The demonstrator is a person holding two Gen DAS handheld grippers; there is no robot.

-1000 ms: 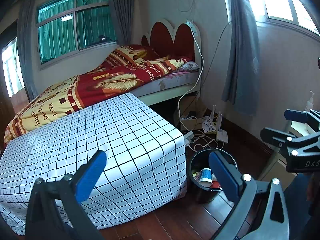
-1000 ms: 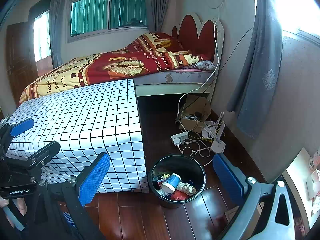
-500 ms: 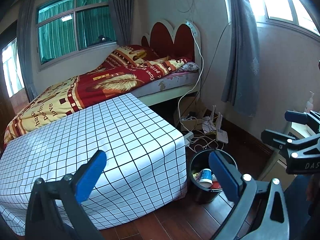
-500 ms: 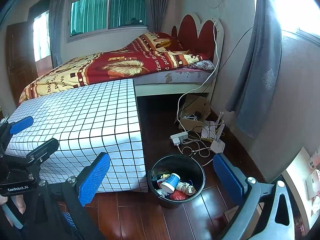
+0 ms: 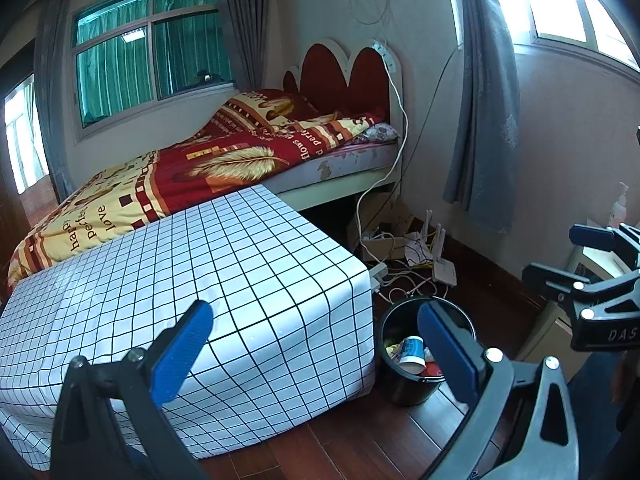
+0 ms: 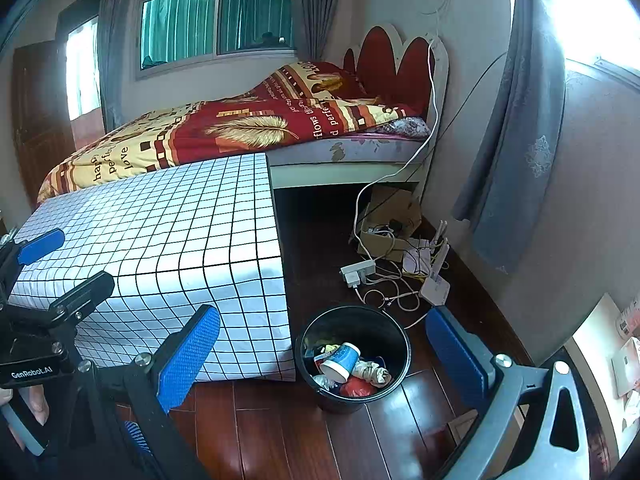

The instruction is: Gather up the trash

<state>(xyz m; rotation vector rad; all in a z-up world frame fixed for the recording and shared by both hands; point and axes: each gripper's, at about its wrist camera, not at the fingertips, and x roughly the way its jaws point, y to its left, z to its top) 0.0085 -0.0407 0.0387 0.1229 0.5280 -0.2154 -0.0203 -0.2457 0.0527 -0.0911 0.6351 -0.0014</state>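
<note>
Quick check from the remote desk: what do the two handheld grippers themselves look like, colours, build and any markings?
Both match: black angular frames with silver bolts and two long fingers faced with ribbed blue pads. The left gripper shows "GenRobot.AI" in white on its body in the right wrist view; the right gripper shows partial white lettering, "DAS", in the left wrist view. Both sets of jaws stand wide apart. No cables or sleeves are clearly visible.

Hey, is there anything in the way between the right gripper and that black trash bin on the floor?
Nothing visible. In the right wrist view the right gripper is open, and the black trash bin stands on bare wood floor just ahead of it. The checkered table is off to its left, and the cables lie behind it.
</note>
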